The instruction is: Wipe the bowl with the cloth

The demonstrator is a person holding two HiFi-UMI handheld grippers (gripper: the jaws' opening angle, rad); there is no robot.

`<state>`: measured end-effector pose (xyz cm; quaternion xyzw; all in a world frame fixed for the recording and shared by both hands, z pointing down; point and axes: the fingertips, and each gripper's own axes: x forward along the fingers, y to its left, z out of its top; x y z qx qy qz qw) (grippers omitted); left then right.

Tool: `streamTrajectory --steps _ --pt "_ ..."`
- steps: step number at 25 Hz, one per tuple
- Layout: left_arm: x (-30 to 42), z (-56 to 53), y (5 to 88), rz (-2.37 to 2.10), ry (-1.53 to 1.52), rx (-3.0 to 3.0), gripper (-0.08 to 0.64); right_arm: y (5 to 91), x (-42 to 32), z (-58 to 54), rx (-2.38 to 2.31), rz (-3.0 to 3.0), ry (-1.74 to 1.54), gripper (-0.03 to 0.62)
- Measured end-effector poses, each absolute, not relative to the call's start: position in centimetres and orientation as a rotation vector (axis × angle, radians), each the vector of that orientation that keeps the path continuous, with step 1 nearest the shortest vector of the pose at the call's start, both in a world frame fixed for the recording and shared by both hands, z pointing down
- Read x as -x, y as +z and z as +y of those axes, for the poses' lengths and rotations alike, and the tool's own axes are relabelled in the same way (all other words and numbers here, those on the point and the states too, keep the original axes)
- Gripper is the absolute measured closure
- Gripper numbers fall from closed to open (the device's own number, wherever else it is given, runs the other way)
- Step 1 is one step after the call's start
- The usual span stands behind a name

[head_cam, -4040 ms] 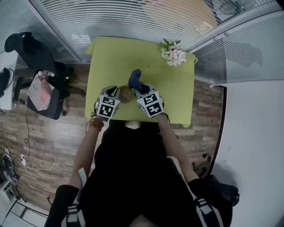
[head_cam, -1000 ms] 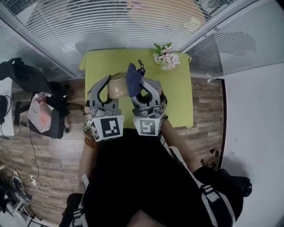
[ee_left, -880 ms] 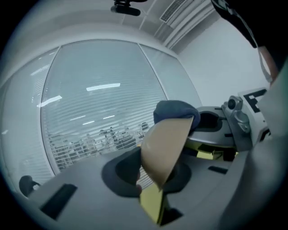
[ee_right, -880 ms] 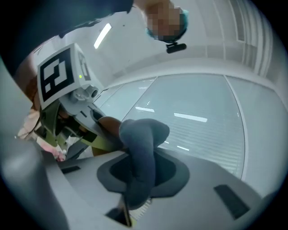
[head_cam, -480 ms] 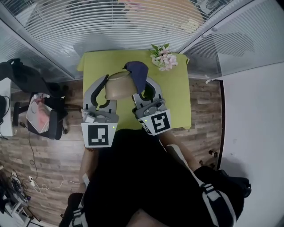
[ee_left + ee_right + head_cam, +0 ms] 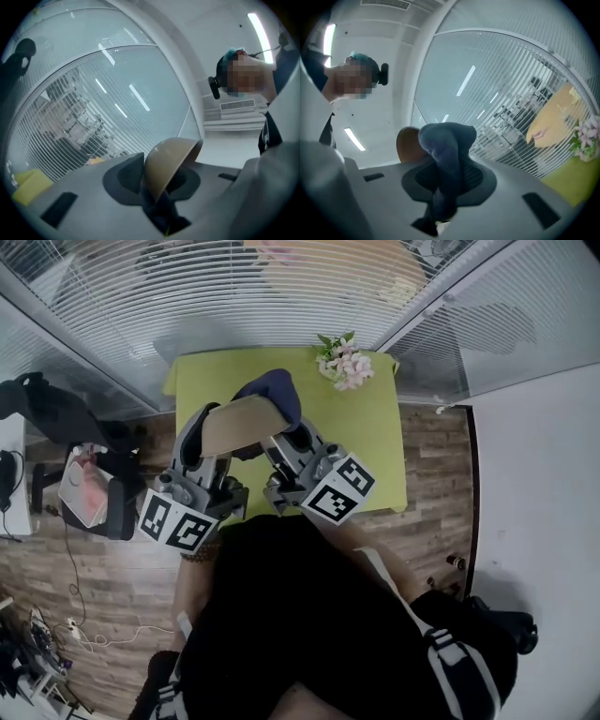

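Tan bowl tilted, held above green desk, left gripper jaws gripping its rim, just easing wider, right gripper jaws just closing tight on dark blue cloth, cloth against bowl's edge

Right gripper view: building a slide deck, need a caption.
Right gripper clamps a dark blue cloth, bunched in front of the tan bowl.

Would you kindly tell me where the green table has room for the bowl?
The table is bare along its right side, between the flowers at the far corner and the near edge, and at the far left corner. The middle is crowded by the raised bowl and cloth.
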<state>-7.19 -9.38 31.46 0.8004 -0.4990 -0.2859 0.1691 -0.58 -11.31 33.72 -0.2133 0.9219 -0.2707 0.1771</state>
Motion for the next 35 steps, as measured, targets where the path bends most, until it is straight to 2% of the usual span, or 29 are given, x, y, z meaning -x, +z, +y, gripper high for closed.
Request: streamTrajectory --steps 3,5,8,11,13,15,22,28,35 --pt "6.5 -9.5 32.4 -1.511 -0.658 -2.337 0.451 34.1 0.7 -11.8 0.672 2.676 -0.718 0.538" --pt "6.5 -8.9 32.0 -1.724 -0.466 -2.422 0.449 33.8 0.0 -12.2 0.79 2.765 -0.495 0.54" --pt "6.3 -8.3 31.2 -2.032 -0.088 -2.504 0.449 31.3 -0.9 -12.1 1.014 2.858 0.147 0.54" --pt "6.0 -8.9 31.8 -2.074 0.288 -2.587 0.449 30.0 -0.9 -10.7 1.162 2.847 0.845 0.537" --pt "6.2 -9.4 32.0 -2.084 0.264 -2.539 0.488 29.2 0.1 -9.3 1.161 2.768 1.285 0.537" --pt "6.8 -9.5 31.7 -2.037 -0.009 -2.421 0.506 28.3 0.8 -8.4 1.144 2.694 1.439 0.537" --pt "7.0 -8.2 28.8 -1.806 -0.476 -2.433 0.525 25.8 0.0 -7.7 1.114 2.689 0.935 0.536" --pt "7.0 -7.2 27.9 -1.582 -0.735 -2.436 0.517 24.5 -0.2 -6.9 1.04 2.638 0.765 0.534" --pt "8.5 -6.6 27.6 -1.343 -1.051 -2.303 0.511 24.4 1.1 -7.2 0.879 2.661 0.27 0.532"
